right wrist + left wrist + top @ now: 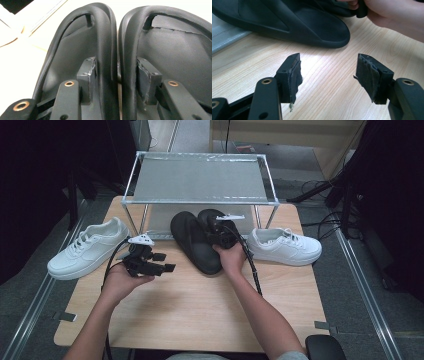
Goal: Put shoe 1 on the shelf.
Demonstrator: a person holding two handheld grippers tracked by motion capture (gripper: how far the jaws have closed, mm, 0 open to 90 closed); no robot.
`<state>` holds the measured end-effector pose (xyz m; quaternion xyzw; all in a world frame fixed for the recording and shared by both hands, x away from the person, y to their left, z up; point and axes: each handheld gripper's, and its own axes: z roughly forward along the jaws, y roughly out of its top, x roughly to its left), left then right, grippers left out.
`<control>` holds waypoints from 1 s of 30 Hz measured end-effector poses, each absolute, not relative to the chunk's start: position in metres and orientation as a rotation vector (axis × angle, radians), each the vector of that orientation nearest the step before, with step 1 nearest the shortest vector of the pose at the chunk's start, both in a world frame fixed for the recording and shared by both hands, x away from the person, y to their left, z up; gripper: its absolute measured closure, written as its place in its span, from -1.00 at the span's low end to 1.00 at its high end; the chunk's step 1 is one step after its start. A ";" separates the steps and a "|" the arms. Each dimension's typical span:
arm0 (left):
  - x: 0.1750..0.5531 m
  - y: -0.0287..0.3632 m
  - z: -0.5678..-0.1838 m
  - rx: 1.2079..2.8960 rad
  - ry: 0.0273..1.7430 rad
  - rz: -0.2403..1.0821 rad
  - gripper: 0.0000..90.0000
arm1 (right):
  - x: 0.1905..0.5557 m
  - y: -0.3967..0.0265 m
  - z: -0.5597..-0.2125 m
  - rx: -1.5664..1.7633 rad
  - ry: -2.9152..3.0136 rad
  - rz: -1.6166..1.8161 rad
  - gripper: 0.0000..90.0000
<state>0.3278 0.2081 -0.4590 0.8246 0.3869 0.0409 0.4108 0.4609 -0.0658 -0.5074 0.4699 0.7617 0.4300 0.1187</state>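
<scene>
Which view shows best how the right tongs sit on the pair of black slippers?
The right gripper view: the right tongs straddle the adjoining inner rims of the black slippers. The high view shows the hand covering that spot. The left gripper view shows one slipper's end.

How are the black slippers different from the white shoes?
The black slippers lie together in the middle, side by side, while the white shoes sit far apart at the table's edges. The slippers are open and lace-free; the shoes have laces. Both pairs rest on the wooden table.

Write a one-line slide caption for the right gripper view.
Right gripper straddling the adjoining inner edges of two black slippers, jaws apart.
</scene>
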 end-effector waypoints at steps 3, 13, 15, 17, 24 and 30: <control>0.328 0.208 -0.459 2.079 0.975 0.106 -0.17 | 0.458 -0.067 -0.504 1.359 2.237 1.245 0.18; 0.327 0.209 -0.459 2.076 0.971 0.118 -0.17 | 0.440 -0.078 -0.491 1.306 2.241 1.254 0.18; 0.328 0.209 -0.459 2.074 0.971 0.118 -0.17 | 0.436 -0.080 -0.491 1.299 2.247 1.255 0.18; 0.328 0.209 -0.459 2.073 0.973 0.119 -0.17 | 0.431 -0.084 -0.489 1.285 2.267 1.247 0.19; 0.329 0.209 -0.459 2.069 0.983 0.124 -0.16 | 0.409 -0.097 -0.480 1.201 2.298 1.286 0.24; 0.332 0.210 -0.458 2.066 0.985 0.138 0.04 | 0.393 -0.105 -0.476 1.144 2.355 1.369 0.24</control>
